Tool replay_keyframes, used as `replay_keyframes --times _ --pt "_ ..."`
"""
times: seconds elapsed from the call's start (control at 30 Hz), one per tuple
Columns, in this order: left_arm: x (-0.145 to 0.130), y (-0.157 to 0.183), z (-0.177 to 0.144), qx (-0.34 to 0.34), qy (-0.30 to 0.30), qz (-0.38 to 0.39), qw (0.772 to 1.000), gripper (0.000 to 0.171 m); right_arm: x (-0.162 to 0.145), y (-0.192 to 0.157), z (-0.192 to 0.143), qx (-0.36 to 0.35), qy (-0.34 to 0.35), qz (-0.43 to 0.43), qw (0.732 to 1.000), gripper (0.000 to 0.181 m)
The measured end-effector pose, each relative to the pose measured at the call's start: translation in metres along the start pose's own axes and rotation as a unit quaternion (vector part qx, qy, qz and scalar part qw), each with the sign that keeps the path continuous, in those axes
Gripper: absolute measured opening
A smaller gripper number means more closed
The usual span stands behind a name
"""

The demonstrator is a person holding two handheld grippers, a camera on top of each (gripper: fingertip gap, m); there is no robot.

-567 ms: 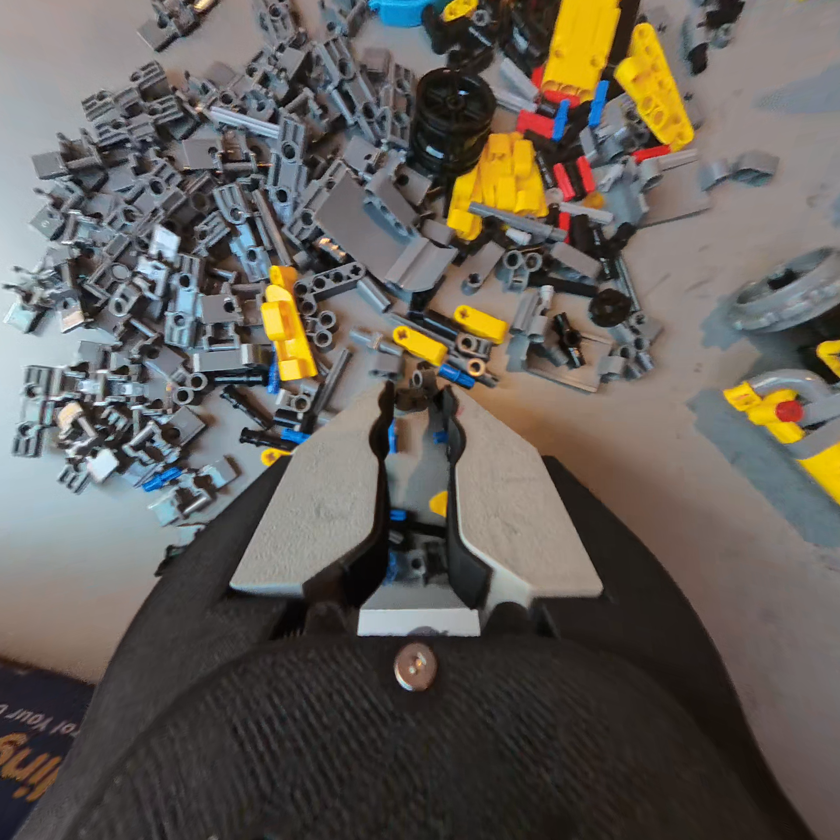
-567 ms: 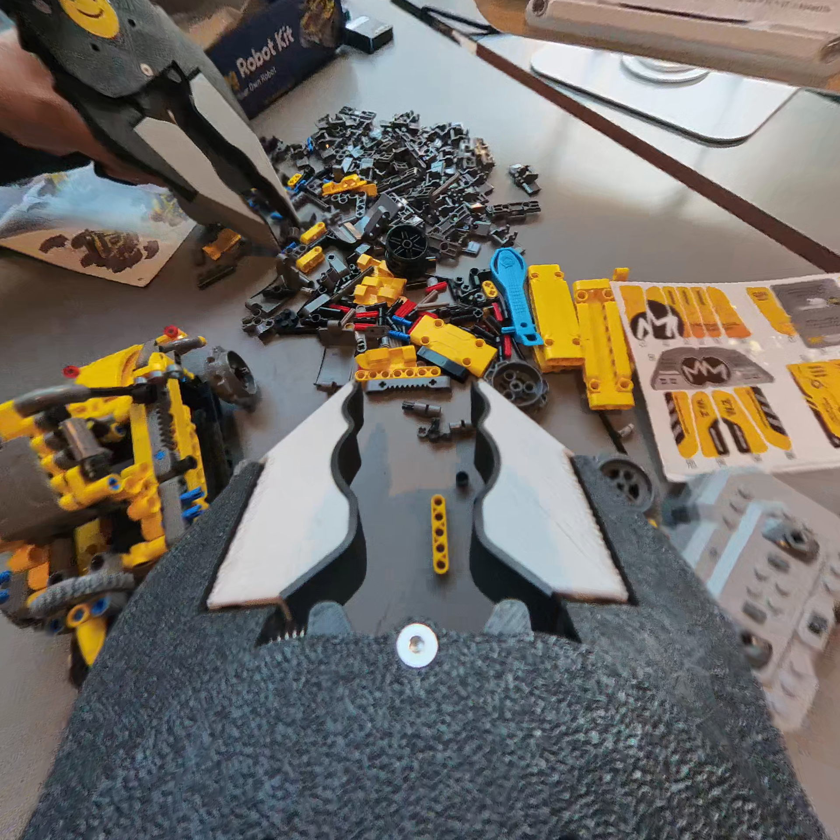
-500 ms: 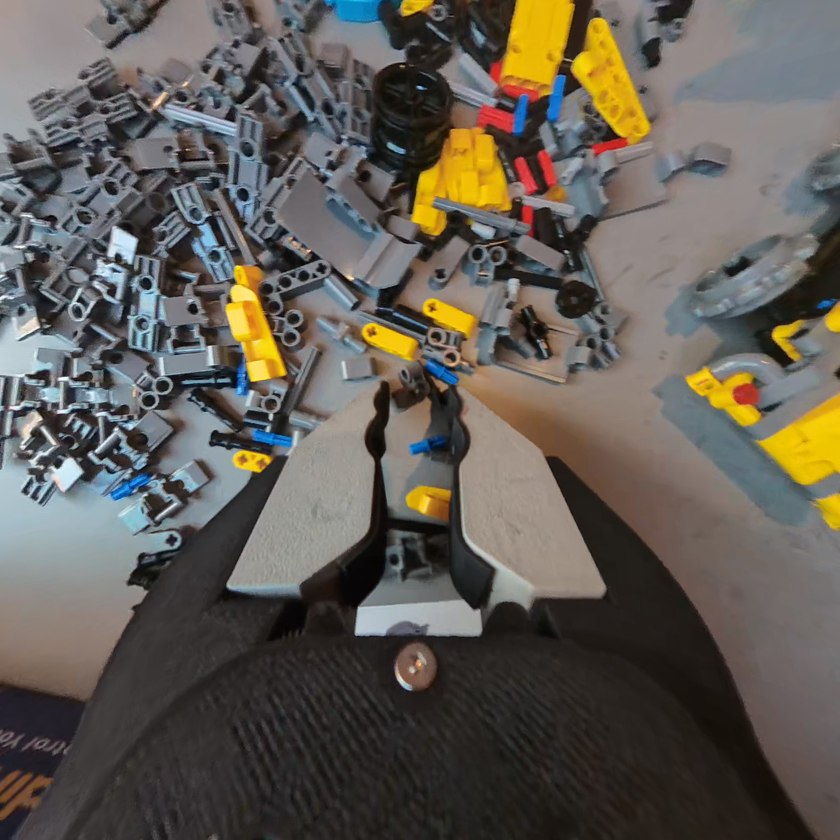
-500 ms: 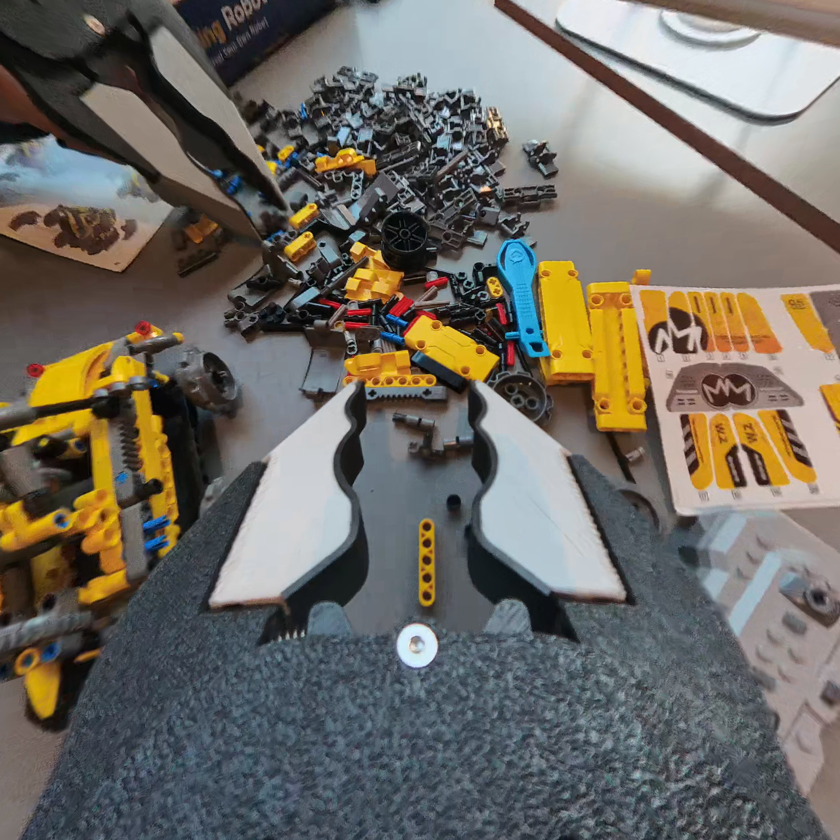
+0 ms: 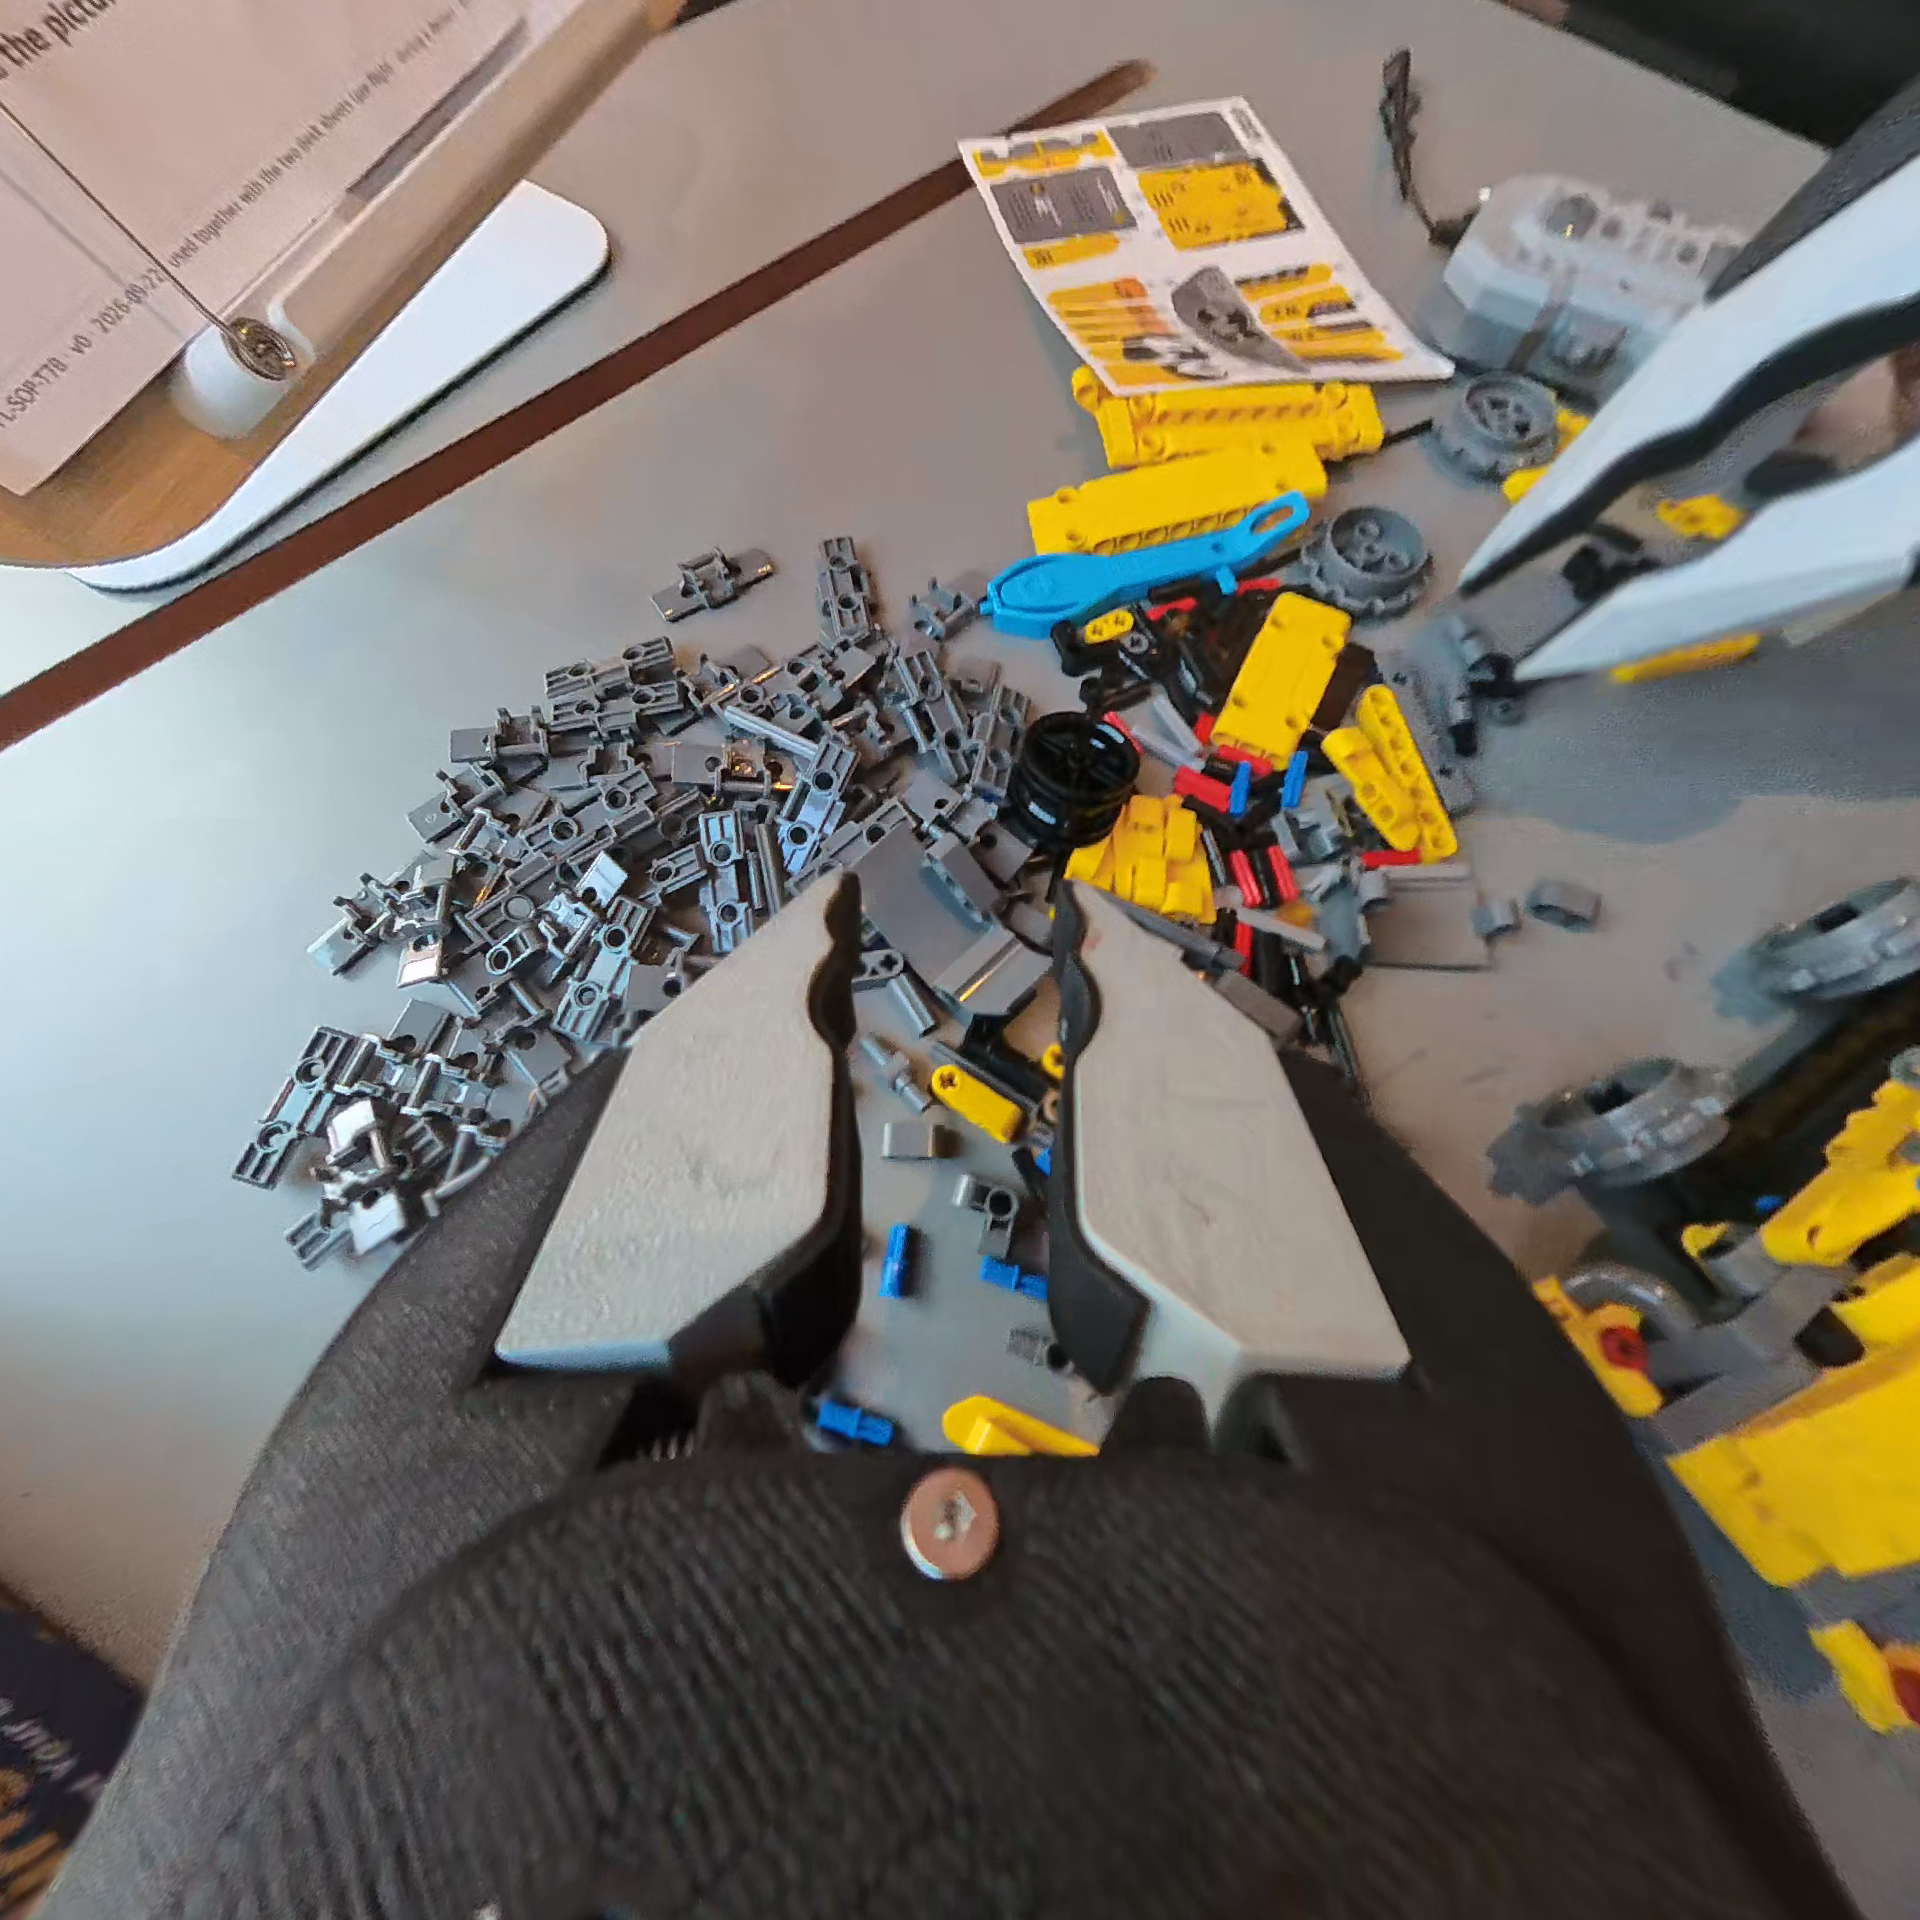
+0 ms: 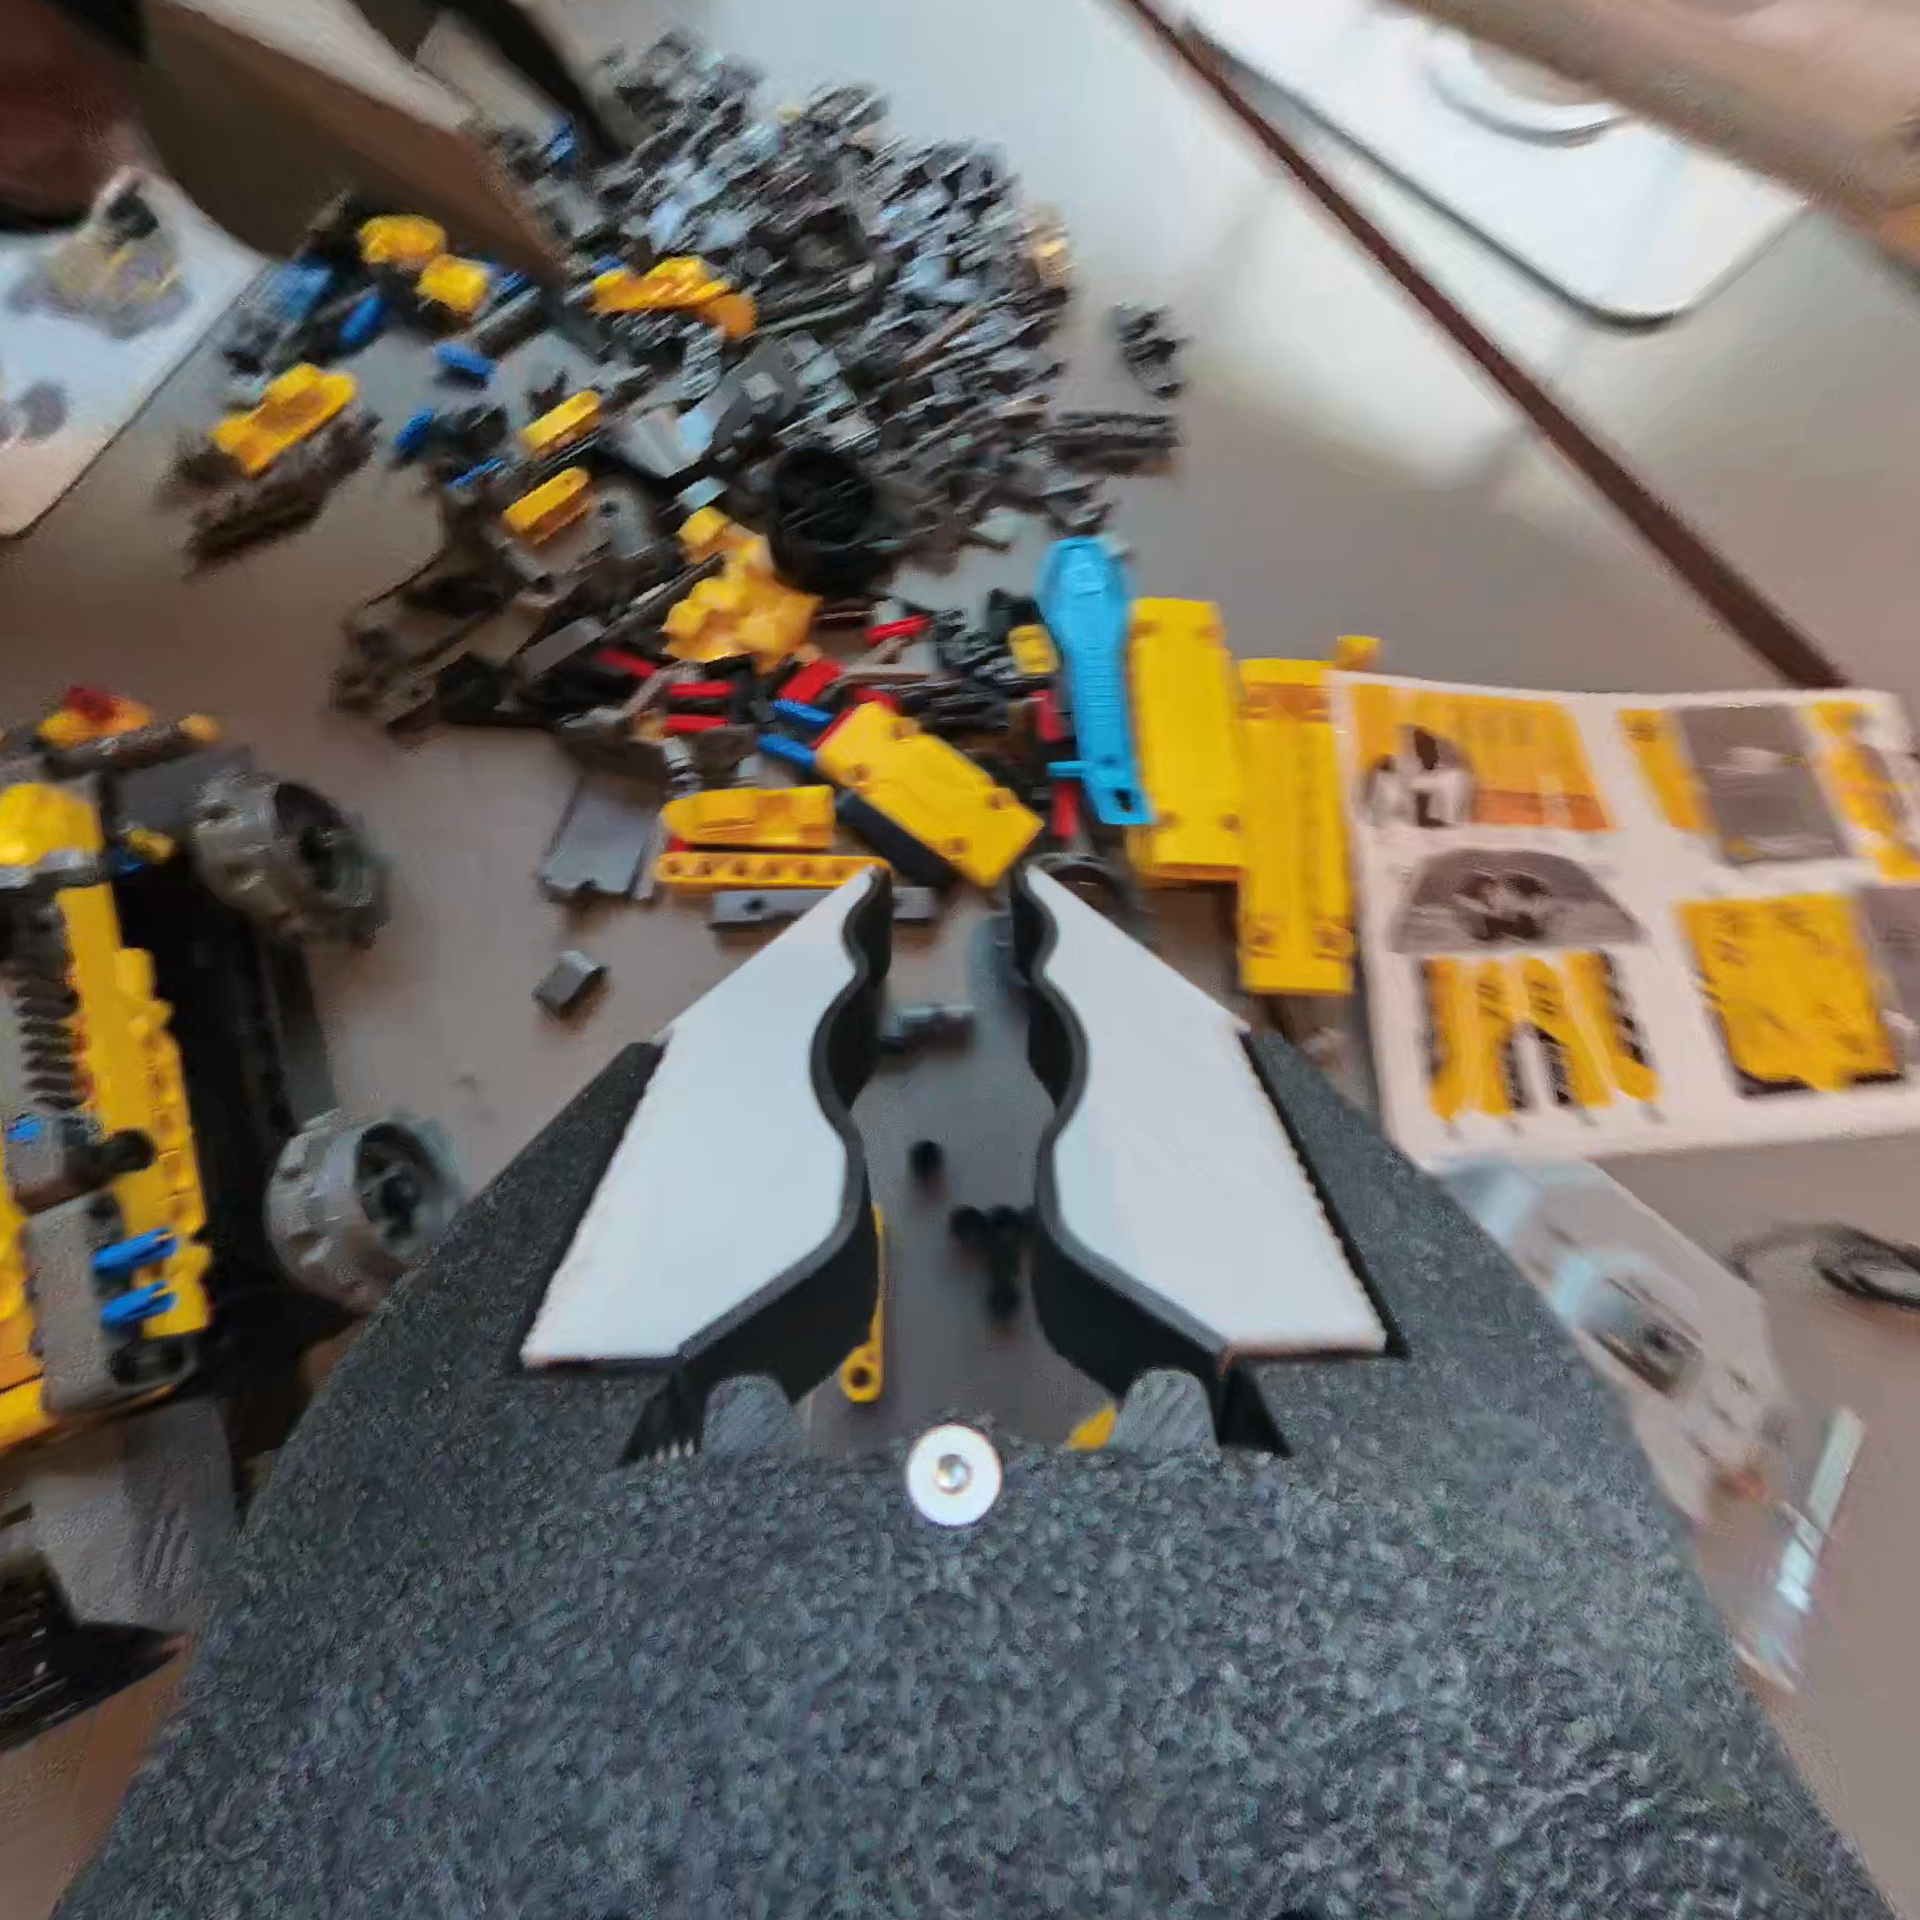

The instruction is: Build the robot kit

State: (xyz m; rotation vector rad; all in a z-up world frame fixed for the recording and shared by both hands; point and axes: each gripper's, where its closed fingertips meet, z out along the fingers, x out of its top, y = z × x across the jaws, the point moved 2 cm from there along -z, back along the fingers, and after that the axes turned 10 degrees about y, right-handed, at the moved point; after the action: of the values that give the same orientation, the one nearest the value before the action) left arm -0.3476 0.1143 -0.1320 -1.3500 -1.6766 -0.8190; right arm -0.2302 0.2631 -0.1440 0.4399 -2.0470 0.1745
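**Both claws apart over the loose brick parts**

Your left claw [image 5: 956, 935] hangs with its flat grey fingers spread, gripping nothing, above the near edge of the pile of small grey ridged pieces [image 5: 623, 883] on the smooth grey tabletop [image 5: 156, 987]. The ribbed black wheel [image 5: 1075, 774] lies just beyond that pile. Your right claw [image 6: 951, 894] is also spread and empty, its tips near a chunky yellow block [image 6: 925, 795] right of the wheel. Beside that block lies the slim blue plastic tool [image 6: 1091, 675].
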Motion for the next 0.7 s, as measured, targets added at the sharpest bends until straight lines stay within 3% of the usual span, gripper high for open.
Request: replay_keyframes --times 0.1,0.2,0.3,0.4,0.47,0.53,0.63,0.7 --pt "-0.002 0.004 0.0 0.015 0.03 -0.025 0.999 0.03 0.008 0.052 -0.034 -0.114 0.077 0.063 0.988 0.014" --pt "-0.012 0.004 -0.001 0.029 0.051 -0.031 0.998 0.021 0.007 0.083 -0.058 -0.173 0.147 0.119 0.967 0.01" --pt "-0.014 0.003 -0.003 0.029 0.038 -0.016 0.999 0.026 0.003 0.098 -0.065 -0.217 0.158 0.12 0.956 0.014" --pt "-0.018 -0.01 -0.008 0.078 0.031 0.014 0.996 0.034 -0.015 0.083 -0.044 -0.174 0.056 0.086 0.979 0.03" --pt "-0.031 -0.018 -0.007 0.098 -0.012 0.029 0.995 0.043 -0.03 0.08 -0.039 -0.186 -0.021 0.044 0.981 0.036" --pt "-0.042 -0.021 -0.005 0.093 -0.038 0.017 0.995 0.04 -0.023 0.056 -0.028 -0.119 -0.008 0.036 0.992 0.035" --pt "-0.038 -0.004 0.0 0.042 -0.022 -0.006 0.999 0.044 -0.006 0.005 -0.006 0.02 0.023 0.036 0.999 0.035" --pt "-0.037 -0.001 0.001 0.045 -0.02 0.009 0.999 0.042 -0.017 -0.011 0.007 0.034 -0.022 -0.026 0.999 0.033"
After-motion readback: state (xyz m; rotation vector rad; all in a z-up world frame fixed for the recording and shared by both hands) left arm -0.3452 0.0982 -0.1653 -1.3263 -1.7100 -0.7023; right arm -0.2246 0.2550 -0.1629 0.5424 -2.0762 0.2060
